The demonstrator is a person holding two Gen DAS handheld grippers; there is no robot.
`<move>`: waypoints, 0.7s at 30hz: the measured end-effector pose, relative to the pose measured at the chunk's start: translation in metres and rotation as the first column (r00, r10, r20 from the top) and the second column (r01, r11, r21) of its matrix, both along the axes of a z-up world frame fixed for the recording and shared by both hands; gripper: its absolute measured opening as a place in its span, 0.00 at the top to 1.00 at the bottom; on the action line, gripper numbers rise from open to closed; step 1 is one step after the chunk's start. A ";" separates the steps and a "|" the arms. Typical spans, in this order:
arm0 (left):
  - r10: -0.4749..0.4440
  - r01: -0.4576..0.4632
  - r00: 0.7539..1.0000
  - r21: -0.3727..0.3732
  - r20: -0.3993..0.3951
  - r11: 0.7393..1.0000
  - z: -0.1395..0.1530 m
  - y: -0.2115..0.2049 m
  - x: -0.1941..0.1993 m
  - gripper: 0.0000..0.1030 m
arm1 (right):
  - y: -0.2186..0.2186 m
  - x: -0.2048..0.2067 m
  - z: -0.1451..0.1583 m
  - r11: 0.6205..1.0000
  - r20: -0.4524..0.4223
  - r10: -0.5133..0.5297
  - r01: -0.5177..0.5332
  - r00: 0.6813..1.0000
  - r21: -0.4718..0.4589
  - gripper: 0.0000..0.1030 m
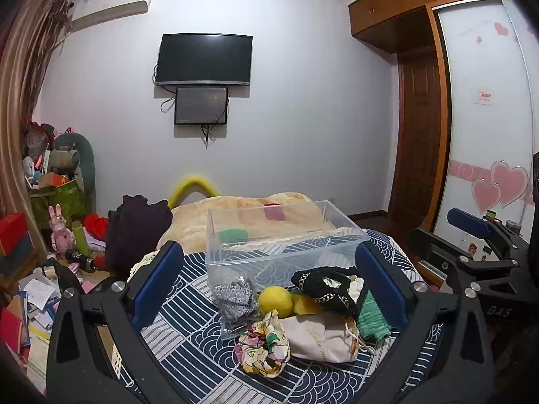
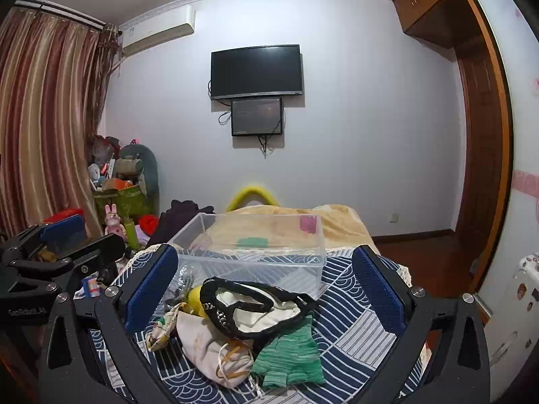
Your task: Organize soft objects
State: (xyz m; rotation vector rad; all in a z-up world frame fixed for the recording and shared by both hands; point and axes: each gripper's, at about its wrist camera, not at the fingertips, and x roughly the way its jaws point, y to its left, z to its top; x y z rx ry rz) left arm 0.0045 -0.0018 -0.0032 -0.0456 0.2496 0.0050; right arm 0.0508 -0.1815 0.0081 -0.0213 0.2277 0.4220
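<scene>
On the bed (image 1: 188,346), which was covered with a navy cloth with white wave pattern, a small pile of soft objects lay in front of a clear plastic box (image 1: 279,235). From the left wrist view, the pile held a grey knitted piece (image 1: 234,298), a yellow ball (image 1: 275,300), a floral scrunchie (image 1: 264,348), a cream drawstring pouch (image 1: 323,338), a black lace-trimmed item (image 1: 325,286) and a green knitted cloth (image 1: 370,320). The grey piece and the ball were touching the front wall of the box. The left gripper (image 1: 269,289) hovered over the pile with its blue fingers (image 1: 155,282) spread wide and holding nothing. The right gripper (image 2: 266,289) hovered just beside it, also with fingers (image 2: 377,289) spread apart, empty, above the black item (image 2: 256,306) and the green cloth (image 2: 289,357). On the far wall hung a television (image 1: 205,59).
</scene>
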 end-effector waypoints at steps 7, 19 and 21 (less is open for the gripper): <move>-0.002 0.002 1.000 -0.009 -0.004 1.000 -0.002 0.001 0.001 0.00 | 0.002 -0.001 -0.002 1.000 -0.012 0.000 0.000 1.000 0.004 0.00; -0.003 0.003 1.000 -0.012 -0.007 1.000 -0.004 0.000 0.001 0.00 | 0.002 0.003 -0.005 1.000 -0.027 0.001 -0.001 1.000 0.012 0.00; -0.002 0.002 1.000 -0.011 -0.006 1.000 -0.005 0.000 0.001 0.00 | 0.002 0.003 -0.005 1.000 -0.027 -0.001 0.001 1.000 0.012 0.00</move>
